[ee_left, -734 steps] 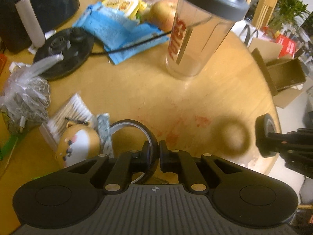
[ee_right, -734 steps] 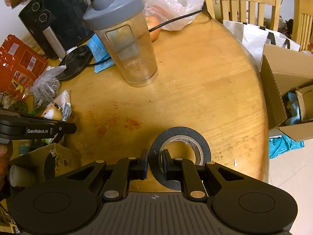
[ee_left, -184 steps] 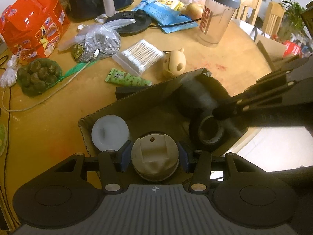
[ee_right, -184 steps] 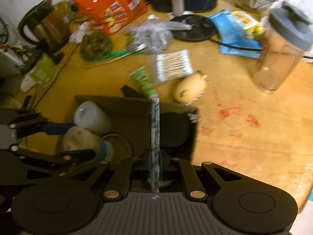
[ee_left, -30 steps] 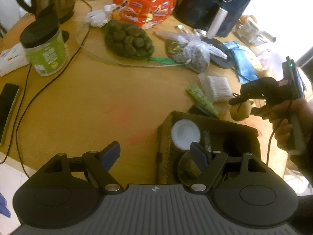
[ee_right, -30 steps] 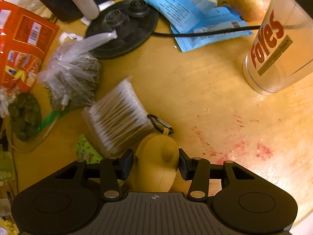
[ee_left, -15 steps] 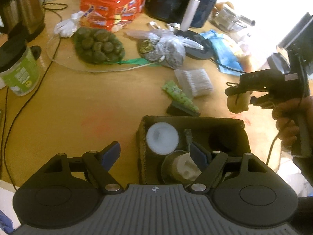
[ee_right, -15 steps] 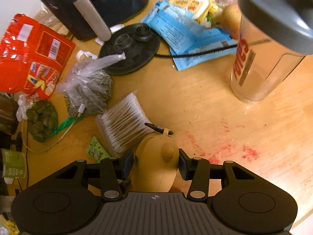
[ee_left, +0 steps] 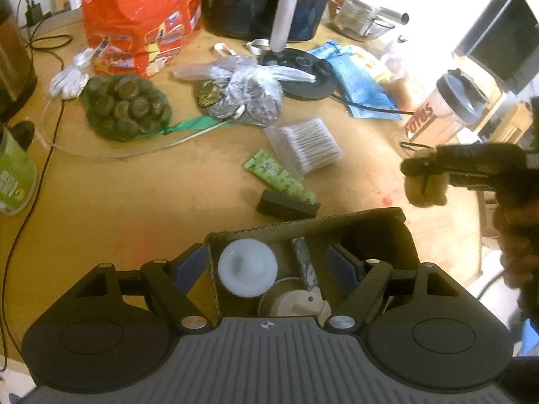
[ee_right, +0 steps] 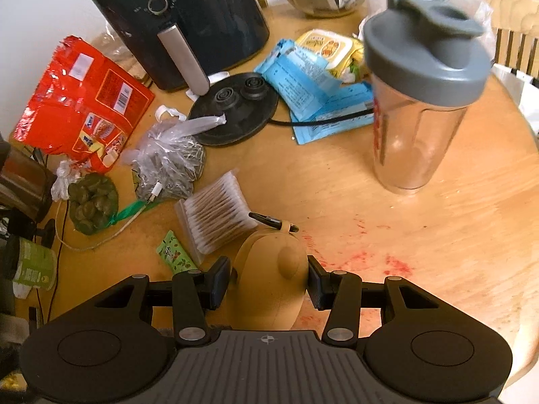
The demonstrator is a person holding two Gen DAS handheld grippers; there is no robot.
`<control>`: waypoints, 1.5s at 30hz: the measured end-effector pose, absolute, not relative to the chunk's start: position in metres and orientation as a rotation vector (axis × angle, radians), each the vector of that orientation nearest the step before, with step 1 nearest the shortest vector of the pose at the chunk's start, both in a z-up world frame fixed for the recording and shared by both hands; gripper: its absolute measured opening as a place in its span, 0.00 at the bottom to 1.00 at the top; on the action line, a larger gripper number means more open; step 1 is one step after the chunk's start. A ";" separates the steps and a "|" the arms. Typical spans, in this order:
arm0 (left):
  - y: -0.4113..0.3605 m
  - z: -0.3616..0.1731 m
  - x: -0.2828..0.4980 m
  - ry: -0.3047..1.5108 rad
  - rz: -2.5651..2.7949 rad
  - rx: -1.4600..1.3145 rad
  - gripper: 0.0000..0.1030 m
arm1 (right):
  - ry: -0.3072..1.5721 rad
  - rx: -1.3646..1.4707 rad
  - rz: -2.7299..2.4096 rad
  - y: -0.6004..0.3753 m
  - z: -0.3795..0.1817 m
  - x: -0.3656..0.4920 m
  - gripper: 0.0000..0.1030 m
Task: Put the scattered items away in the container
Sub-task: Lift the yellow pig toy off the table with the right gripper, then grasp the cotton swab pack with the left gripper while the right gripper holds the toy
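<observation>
Each gripper was matte black: the left gripper (ee_left: pixel 267 264) and right gripper (ee_right: pixel 267 277) had blue-padded fingers, silver pivot screws behind them, and a ribbed grey body bearing a small crosshair mark.

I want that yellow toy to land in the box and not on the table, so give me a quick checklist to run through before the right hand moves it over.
1. Right gripper shut on the yellow toy: ok.
2. Toy lifted off the table: ok.
3. Toy over the cardboard box: not ok, it hangs beyond the far right corner.
4. Free room in the box: ok, its right side looks dark and open.
5. Left gripper out of the way: not ok, its open fingers straddle the box.
6. Toy's clip free of the cotton swabs: cannot tell.
</observation>
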State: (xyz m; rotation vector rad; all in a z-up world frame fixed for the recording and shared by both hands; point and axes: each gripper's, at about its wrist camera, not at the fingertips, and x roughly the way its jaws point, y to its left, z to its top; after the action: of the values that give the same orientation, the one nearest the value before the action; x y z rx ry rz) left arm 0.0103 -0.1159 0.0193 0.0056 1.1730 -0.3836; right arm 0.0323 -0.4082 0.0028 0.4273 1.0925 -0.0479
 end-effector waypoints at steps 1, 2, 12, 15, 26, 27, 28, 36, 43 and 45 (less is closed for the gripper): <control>-0.118 0.019 0.012 1.174 -0.386 0.011 0.76 | 1.087 0.422 -0.048 -0.410 0.004 0.028 0.49; -0.119 0.019 0.014 1.176 -0.389 0.017 0.76 | 1.082 0.416 -0.048 -0.412 0.006 0.023 0.49; -0.136 0.018 0.028 1.182 -0.435 0.087 0.76 | 1.093 0.460 -0.081 -0.426 0.001 -0.013 0.49; -0.140 0.017 0.032 1.182 -0.448 0.104 0.76 | 1.102 0.477 -0.091 -0.428 -0.003 -0.019 0.49; -0.160 0.012 0.054 1.164 -0.540 0.214 0.76 | 1.120 0.517 -0.099 -0.427 -0.010 -0.038 0.49; -0.163 0.011 0.057 1.160 -0.550 0.228 0.76 | 1.122 0.520 -0.101 -0.427 -0.010 -0.040 0.49; -0.165 0.011 0.060 1.157 -0.559 0.241 0.76 | 1.125 0.523 -0.104 -0.426 -0.011 -0.041 0.49; -0.184 0.008 0.086 1.121 -0.662 0.324 0.76 | 1.139 0.555 -0.137 -0.428 -0.016 -0.048 0.45; -0.202 -0.005 0.105 1.103 -0.739 0.415 0.76 | 1.136 0.568 -0.165 -0.428 -0.018 -0.052 0.44; -0.205 -0.008 0.110 1.099 -0.759 0.434 0.76 | 1.135 0.572 -0.175 -0.429 -0.019 -0.053 0.44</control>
State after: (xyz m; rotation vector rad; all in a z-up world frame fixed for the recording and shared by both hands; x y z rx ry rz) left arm 0.1095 -0.2054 -0.0079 0.4337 1.0991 -0.7595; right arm -0.0530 -0.4291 -0.0192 0.5718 1.1354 -0.1749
